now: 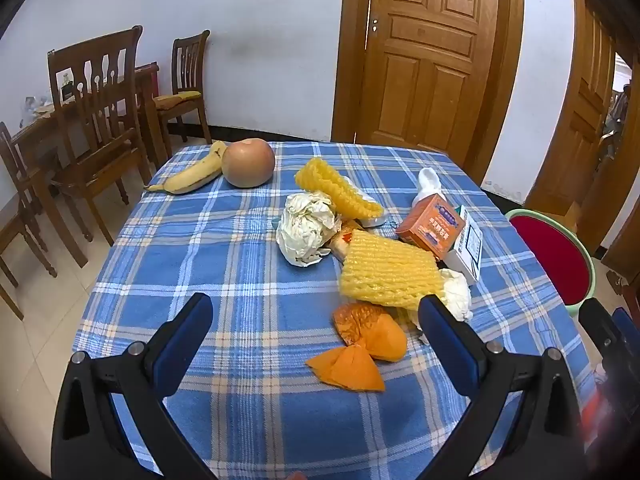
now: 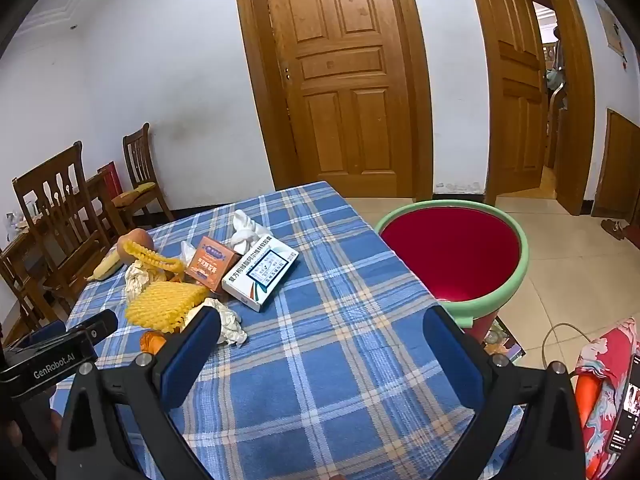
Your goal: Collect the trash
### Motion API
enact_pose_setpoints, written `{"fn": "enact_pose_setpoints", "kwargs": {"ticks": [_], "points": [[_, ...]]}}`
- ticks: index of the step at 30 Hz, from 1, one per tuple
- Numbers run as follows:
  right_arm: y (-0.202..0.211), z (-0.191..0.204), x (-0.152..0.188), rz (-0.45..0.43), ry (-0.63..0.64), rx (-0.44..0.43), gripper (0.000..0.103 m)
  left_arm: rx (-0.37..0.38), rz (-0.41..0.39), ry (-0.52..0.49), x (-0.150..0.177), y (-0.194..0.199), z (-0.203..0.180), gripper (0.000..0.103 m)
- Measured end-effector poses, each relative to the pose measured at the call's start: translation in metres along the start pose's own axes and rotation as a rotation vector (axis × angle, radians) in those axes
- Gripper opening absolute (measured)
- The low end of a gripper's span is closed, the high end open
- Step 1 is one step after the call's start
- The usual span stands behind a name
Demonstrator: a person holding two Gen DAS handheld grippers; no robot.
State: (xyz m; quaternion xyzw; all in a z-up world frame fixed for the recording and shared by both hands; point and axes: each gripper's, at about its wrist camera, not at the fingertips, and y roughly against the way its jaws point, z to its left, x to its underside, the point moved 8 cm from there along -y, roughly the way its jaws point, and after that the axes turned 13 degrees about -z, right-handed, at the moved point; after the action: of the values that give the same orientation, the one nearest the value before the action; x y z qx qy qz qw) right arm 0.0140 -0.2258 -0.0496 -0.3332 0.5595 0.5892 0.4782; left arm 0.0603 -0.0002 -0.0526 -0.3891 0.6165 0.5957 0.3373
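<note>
Both hand-held grippers, left hand-held gripper (image 1: 316, 344) and right hand-held gripper (image 2: 322, 354), hang released; your trash pile (image 1: 384, 276) sits mid-frame, beside the bucket (image 2: 516, 280) for short drops.

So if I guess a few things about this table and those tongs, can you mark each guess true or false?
1. Both tongs, left tongs and right tongs, are open and empty. True.
2. The red bucket with the green rim stands on the table. False: it stands on the floor beside the blue checked tablecloth.
3. A yellow banana lies touching a round apple. True.
4. The bucket already holds trash. False: what shows of its inside is bare.
</note>
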Motion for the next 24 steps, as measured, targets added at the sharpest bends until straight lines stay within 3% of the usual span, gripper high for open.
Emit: {"fn": "enact_pose_setpoints", "kwargs": {"ticks": [24], "points": [[0.008, -0.005, -0.004, -0.005, -0.016, -0.003, 0.103, 0.017, 0.000, 0.011, -0.002, 0.011, -0.002, 0.101]]}}
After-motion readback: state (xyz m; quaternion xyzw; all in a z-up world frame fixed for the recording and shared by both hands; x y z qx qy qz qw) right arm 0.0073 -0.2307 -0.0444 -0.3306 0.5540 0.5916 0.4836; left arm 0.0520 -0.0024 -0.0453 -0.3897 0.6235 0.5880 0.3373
